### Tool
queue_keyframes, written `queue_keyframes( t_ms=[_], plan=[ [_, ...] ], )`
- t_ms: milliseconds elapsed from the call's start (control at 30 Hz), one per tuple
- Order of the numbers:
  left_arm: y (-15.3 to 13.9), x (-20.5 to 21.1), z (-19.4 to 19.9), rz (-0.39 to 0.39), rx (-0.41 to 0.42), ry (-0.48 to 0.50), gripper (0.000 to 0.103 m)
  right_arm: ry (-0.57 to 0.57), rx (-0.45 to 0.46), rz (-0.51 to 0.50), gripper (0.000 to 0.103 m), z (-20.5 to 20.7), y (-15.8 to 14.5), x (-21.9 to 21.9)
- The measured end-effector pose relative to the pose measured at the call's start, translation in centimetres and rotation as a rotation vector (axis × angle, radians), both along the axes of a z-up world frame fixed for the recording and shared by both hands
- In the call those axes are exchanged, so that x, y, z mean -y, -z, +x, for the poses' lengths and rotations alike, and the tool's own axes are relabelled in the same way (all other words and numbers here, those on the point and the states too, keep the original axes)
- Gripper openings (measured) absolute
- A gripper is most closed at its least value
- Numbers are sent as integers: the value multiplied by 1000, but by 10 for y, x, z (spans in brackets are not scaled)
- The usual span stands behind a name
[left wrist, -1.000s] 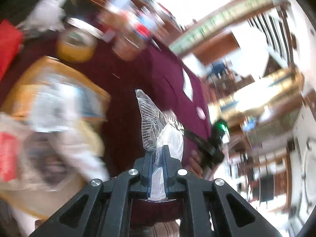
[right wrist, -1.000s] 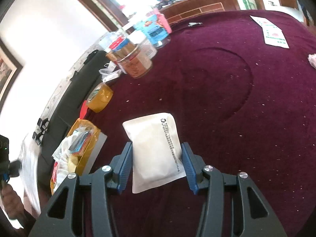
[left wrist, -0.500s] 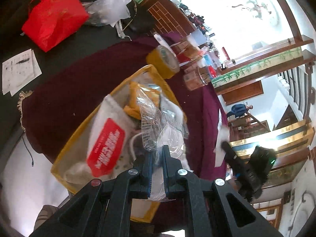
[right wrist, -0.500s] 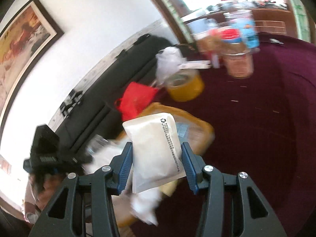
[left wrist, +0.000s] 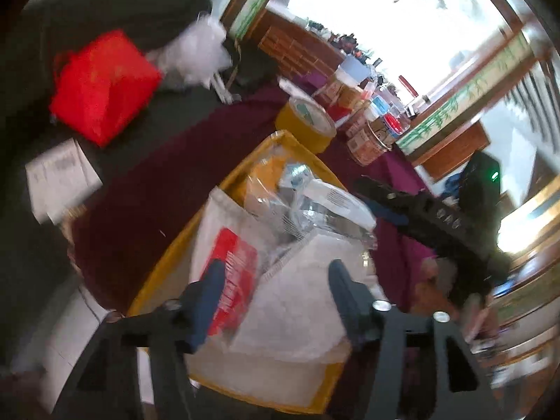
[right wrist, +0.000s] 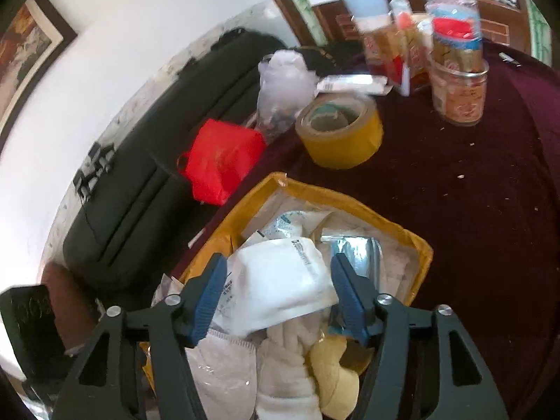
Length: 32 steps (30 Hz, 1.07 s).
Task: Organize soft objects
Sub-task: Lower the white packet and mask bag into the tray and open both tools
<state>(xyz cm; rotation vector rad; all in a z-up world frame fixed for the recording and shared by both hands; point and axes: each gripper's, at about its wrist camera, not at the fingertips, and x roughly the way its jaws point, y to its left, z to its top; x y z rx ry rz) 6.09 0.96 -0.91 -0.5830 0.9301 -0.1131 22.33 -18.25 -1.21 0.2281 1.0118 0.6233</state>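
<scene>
Both your grippers swung from the maroon table (right wrist: 490,182) to over the yellow bin (right wrist: 353,199). Your left gripper (left wrist: 273,290) had just spread, clear packet (left wrist: 315,217) dropped among the bin's soft packs. Your right gripper (right wrist: 276,287) had just widened, jaws apart, white pouch (right wrist: 280,280) lying loose between them atop the pile.

Right gripper (right wrist: 274,295) jaws had just been opening, white pouch (right wrist: 280,287) lying loose between the blue fingers (right wrist: 208,295). Yellow bin (right wrist: 350,199) of soft packets sat under them; tape roll (right wrist: 339,133) beyond the fingertips.
</scene>
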Motion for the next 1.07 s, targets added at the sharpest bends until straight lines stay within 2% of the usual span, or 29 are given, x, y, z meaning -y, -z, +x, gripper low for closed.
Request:
queue_keyframes(
  t_ms=[67, 133, 233, 367, 533, 600, 700, 833, 1067],
  plan=[
    [-6, 8, -8, 110, 44, -7, 84, 19, 9, 23, 69, -10, -6, 7],
    [-9, 16, -15, 183, 78, -13, 99, 28, 30, 50, 70, -25, -12, 12],
    [-12, 26, -25, 291, 107, -22, 100, 39, 68, 87, 70, -60, -16, 20],
    [-11, 33, -31, 440, 91, -79, 100, 68, 110, 54, 70, -108, -15, 19],
    [-9, 38, -36, 492, 81, -50, 100, 94, 191, -69, 70, -157, -13, 13],
    [-8, 41, -39, 520, 78, -38, 100, 110, 194, -92, 70, -166, -10, 13],
    [-11, 48, -45, 571, 89, -26, 100, 116, 156, -61, 70, -168, -6, 12],
    [-17, 49, -52, 638, 120, -52, 100, 139, 150, -63, 70, -172, -7, 9],
    [-12, 46, -51, 645, 119, -22, 101, 150, 165, -91, 70, -176, -7, -1]
  ],
)
